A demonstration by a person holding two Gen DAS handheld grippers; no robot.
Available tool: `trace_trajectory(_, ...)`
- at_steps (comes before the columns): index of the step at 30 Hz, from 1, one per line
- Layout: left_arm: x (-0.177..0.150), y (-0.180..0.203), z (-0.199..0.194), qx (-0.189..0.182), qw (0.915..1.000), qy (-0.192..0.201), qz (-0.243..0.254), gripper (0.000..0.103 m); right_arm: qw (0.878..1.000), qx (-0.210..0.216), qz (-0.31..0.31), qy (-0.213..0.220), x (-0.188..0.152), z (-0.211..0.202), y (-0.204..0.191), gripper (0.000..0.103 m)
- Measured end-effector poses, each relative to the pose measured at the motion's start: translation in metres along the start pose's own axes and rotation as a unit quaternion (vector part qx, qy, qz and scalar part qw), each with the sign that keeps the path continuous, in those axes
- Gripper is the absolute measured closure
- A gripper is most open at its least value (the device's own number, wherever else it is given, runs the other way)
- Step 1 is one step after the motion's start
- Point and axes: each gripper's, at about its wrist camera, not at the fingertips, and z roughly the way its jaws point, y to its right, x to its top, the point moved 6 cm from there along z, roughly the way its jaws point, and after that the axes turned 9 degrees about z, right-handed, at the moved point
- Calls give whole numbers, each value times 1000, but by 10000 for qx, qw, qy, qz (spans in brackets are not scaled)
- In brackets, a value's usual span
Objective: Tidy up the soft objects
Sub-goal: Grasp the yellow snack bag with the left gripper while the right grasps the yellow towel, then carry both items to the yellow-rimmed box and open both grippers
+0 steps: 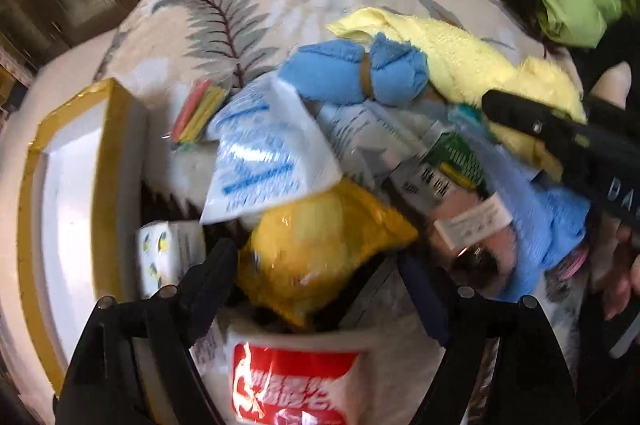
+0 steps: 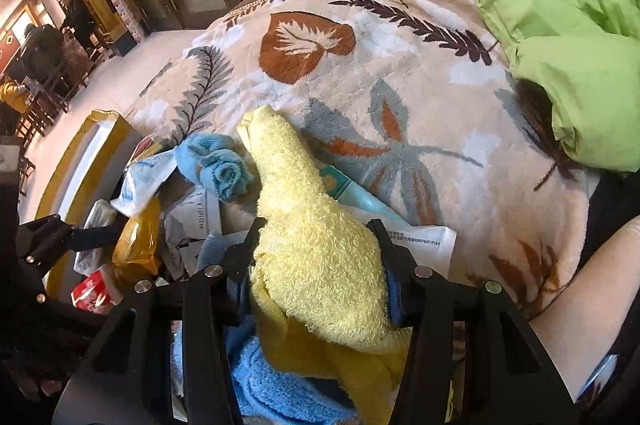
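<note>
Cream blanket [image 2: 400, 97] with brown and grey leaf print, pale yellow towel [image 2: 320, 257], blue rolled cloth [image 1: 352, 73] (tan band round it), lime green fabric [image 2: 568, 37], gold-edged white box [image 1: 68, 185].

Counted on the leaf-patterned blanket [image 2: 400, 97]: one pale yellow towel [image 2: 316, 265], one blue towel roll bound with a band [image 1: 356, 73], one more blue cloth low in the pile [image 1: 552, 225], one green garment [image 2: 572, 57] at the far right. Also one yellow plastic pouch [image 1: 316, 249], one red-and-white packet [image 1: 292, 385], one white bag with blue print [image 1: 264, 161], one small pack of coloured sticks [image 1: 200, 113], one gold-edged box [image 1: 68, 193]. Other papers and packets too jumbled and blurred for counting.
</note>
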Motion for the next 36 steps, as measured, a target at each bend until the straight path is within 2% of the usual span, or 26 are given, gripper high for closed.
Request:
trace_trajectory(4, 4, -8, 4, -257, 9992, -21, -301, 25, 10000, 4, -26, 27, 0, 0, -1, 53)
trace_trajectory(5, 4, -7, 4, -228, 9994, -43, -268, 40, 10000, -2, -35, 40, -1, -1, -1, 53)
trace_trajectory(6, 2, -7, 5, -158, 9997, -84, -182, 47, 10000, -18, -43, 46, -1, -2, 0, 53)
trace_trajectory(12, -9, -10, -11, -208, 9996, 73, -164, 56, 10000, 37, 61, 69, -8, -8, -3, 55)
trace_trajectory(17, -15, -12, -36, -408, 9985, 334, -175, 57, 9994, 132, 93, 317, -10, -31, -11, 55)
trace_trajectory(21, -13, -12, -65, -550, 9965, 610, -159, 57, 9977, 151, 280, 603, -2, -61, -13, 55)
trace_trajectory(28, -6, -24, -106, -786, 9918, 985, -232, 57, 9948, 323, 432, 864, 9, -98, -28, 55)
trace_trajectory(32, -11, -50, -123, -645, 9910, 1120, -348, 57, 9923, 665, 399, 962, 17, -119, -62, 55)
trace_trajectory(36, -25, -102, -129, -312, 9904, 1158, -685, 56, 9887, 1138, 377, 904, 21, -126, -112, 55)
